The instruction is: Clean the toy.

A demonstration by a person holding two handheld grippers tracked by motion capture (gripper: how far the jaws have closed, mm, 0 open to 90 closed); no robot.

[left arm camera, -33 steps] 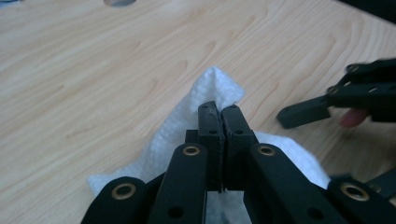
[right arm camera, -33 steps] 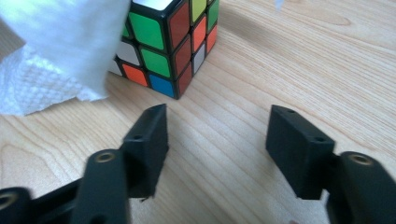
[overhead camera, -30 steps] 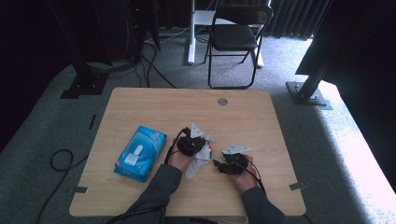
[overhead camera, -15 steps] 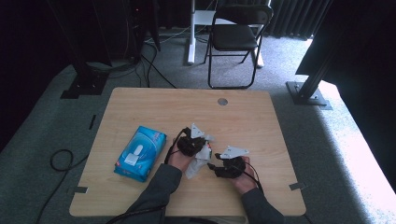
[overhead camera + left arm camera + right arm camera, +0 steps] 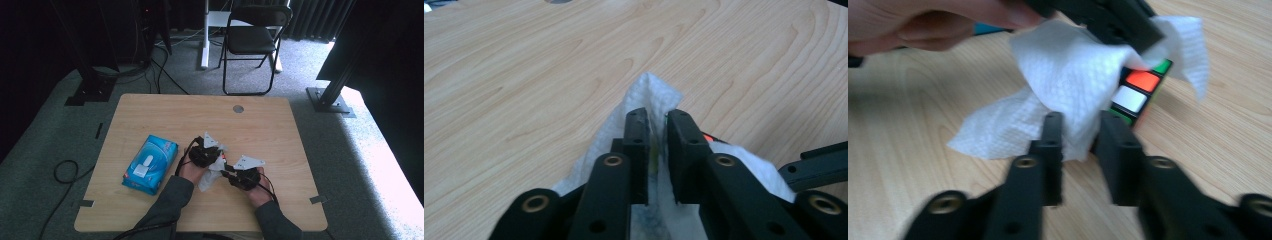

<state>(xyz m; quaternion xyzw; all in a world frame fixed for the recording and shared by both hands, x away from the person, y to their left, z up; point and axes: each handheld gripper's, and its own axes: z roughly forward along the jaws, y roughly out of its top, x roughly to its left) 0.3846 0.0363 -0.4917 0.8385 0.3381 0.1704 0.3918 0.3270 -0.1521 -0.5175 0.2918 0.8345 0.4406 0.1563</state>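
The counter (image 5: 150,115) has wide bare wood along its far half and right side, while the work sits close to its near edge, in the middle. At the left lies a blue pack of wipes (image 5: 150,164), flat and clear of the hands, with open board between it and the left hand-held gripper (image 5: 209,150). That gripper's jaws have just been opening a little; in the left gripper view they stand narrowly apart with the white paper towel (image 5: 651,92) bunched between them, and I cannot tell whether they press it. The towel is crumpled and draped over a colour cube (image 5: 1140,90), which shows orange, white and green squares past the cloth in the right gripper view. The right hand-held gripper (image 5: 229,175) sits just beside it; its jaws have just been closing, and they flank a lower fold of the towel. Behind the counter a black folding chair (image 5: 252,40) stands on the carpet, well apart.
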